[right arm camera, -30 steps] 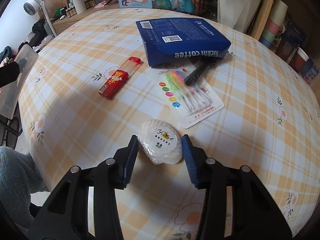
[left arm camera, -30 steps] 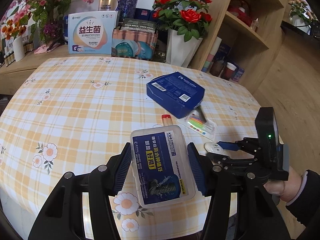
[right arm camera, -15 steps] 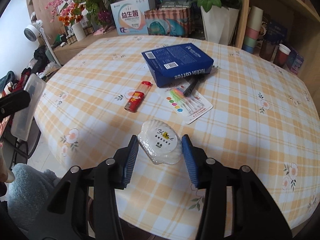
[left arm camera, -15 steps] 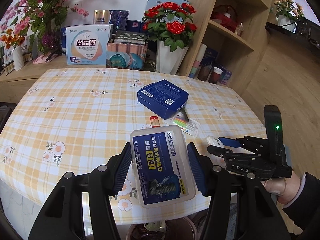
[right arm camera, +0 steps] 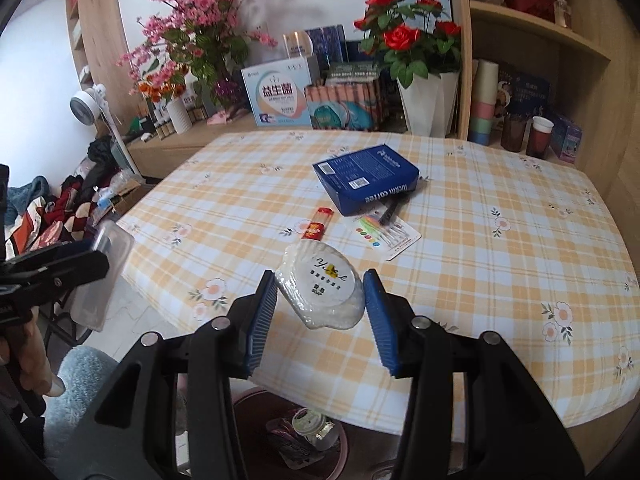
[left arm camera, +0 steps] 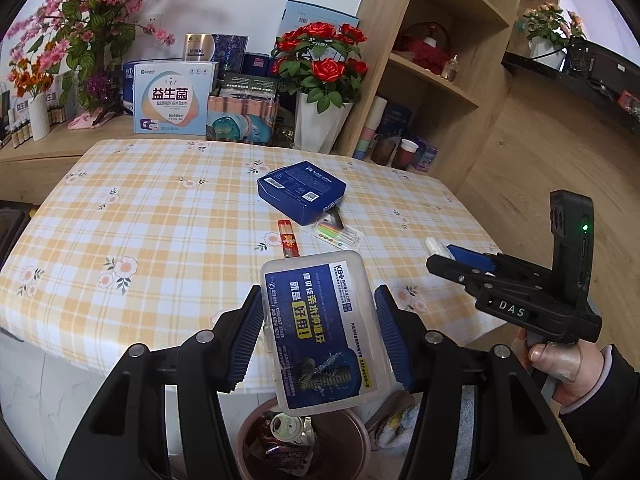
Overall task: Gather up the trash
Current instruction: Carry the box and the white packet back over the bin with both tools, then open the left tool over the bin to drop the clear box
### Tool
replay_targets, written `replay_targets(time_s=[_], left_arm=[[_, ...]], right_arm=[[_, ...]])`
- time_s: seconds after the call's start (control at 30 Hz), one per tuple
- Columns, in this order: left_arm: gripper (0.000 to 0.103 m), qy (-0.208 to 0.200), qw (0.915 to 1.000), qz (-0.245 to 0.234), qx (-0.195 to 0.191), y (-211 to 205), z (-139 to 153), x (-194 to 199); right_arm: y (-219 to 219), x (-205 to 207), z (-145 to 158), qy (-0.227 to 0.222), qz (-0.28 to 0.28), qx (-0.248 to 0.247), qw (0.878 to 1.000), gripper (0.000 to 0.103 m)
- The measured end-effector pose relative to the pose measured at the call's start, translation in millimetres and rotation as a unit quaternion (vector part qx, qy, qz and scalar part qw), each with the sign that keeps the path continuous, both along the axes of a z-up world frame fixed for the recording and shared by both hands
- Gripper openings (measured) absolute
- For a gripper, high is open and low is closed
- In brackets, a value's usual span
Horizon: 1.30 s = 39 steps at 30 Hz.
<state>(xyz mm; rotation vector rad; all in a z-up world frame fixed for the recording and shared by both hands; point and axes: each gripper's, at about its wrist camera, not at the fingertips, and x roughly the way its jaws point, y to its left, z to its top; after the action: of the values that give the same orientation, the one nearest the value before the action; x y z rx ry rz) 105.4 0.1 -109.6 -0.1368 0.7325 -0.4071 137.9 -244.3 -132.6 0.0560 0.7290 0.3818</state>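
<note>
My left gripper (left arm camera: pixel 318 334) is shut on a clear plastic box with a blue label (left arm camera: pixel 322 330), held in the air above a pinkish trash bin (left arm camera: pixel 352 436) on the floor by the table's near edge. My right gripper (right arm camera: pixel 320 298) is shut on a white shell-shaped wrapped soap (right arm camera: pixel 320 290), held over the table's front edge; the bin (right arm camera: pixel 340 452) shows below it with wrappers inside. On the checked tablecloth (left arm camera: pixel 160 208) lie a blue coffee box (left arm camera: pixel 302 192), a red lighter (left arm camera: pixel 289 238) and a card of coloured pens (left arm camera: pixel 340 234). The right gripper (left arm camera: pixel 444 258) also appears in the left wrist view.
Behind the table stand flower vases (left arm camera: pixel 320 124), boxed goods (left arm camera: pixel 170 98) and a wooden shelf unit (left arm camera: pixel 440 60) with cups. A blue-grey towel (right arm camera: pixel 80 368) lies on the floor beside the bin. Clutter and a small fan (right arm camera: pixel 86 104) are at the left.
Both grippers rose and pulled back from the table with their items. The soap left the tabletop, and the trash bin came into view below both grippers.
</note>
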Motion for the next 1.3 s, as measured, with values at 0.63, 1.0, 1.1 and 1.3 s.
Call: replay_targets(time_s=[0.63, 1.0, 1.1, 1.3], left_arm=[[0.055, 0.01, 0.9998, -0.015, 0.003, -2.1, -3.6, -91.4], [0.055, 0.04, 0.9986, -0.033, 0.01, -15.3, -25.4, -93.1], [0.055, 0.048, 0.9981, -0.038, 0.012, -18.7, -32.4, -89.9], [0.055, 0.058, 0.9962, -0.056, 0.032, -28.5, -46.2, -78.1]], right_arm=[[2.9, -96.1, 35.8, -0.058, 0.015, 0.046, 0.997, 0.047], [-4.0, -104.5, 32.4, -0.06, 0.012, 0.06, 0.996, 0.047], [-5.0, -104.4, 28.9, -0.058, 0.012, 0.06, 0.996, 0.047], [-6.8, -101.3, 23.3, -0.052, 0.01, 0.059, 0.997, 0.047]])
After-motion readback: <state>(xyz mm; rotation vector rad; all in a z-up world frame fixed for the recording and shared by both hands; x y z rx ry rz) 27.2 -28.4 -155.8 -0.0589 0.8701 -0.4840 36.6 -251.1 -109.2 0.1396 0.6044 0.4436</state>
